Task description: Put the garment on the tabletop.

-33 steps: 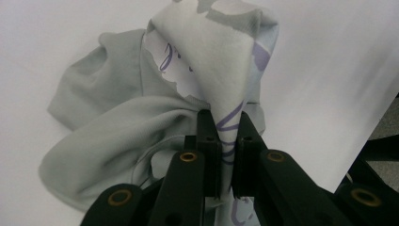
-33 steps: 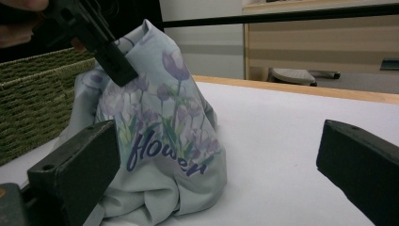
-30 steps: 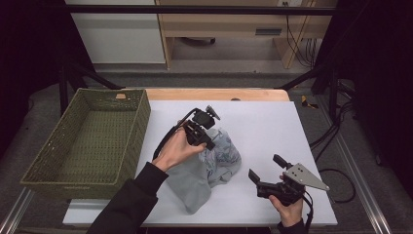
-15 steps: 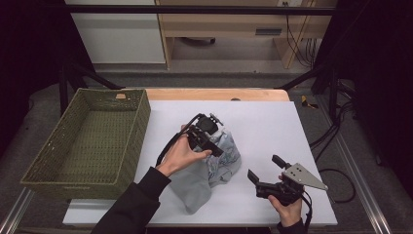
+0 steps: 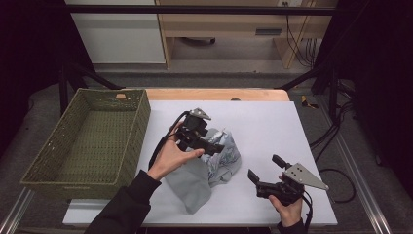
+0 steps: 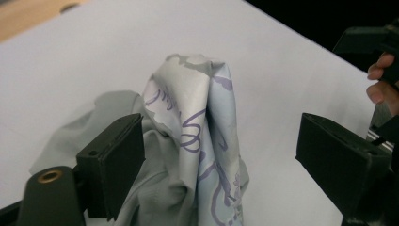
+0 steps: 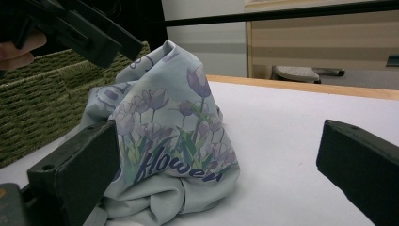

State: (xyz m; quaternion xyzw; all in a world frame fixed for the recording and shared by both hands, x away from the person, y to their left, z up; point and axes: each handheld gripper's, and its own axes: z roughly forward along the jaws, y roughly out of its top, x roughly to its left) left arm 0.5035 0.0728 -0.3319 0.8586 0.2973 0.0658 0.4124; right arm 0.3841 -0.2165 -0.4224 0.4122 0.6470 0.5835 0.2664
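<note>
A pale blue cloth (image 5: 228, 155) printed with purple tulips, grey on its inner side, sits heaped in a peak on the white table (image 5: 272, 122). My left gripper (image 5: 216, 146) hangs open over that peak. In the left gripper view the cloth (image 6: 197, 108) rises between the wide-apart jaws of this gripper (image 6: 226, 150) without touching them. My right gripper (image 5: 263, 166) is open near the table's front right, a short way from the cloth. It (image 7: 221, 160) points at the cloth (image 7: 164, 127), with the left gripper (image 7: 89, 33) above it.
A green woven basket (image 5: 141, 122) stands along the table's left side. Bare white table lies to the right of and behind the cloth. A wooden strip (image 5: 219, 93) runs along the far edge. Black frame legs and cables are on the floor to the right.
My left gripper has shifted a little to the right and toward the person, over the cloth's peak. The right gripper has stayed where it was.
</note>
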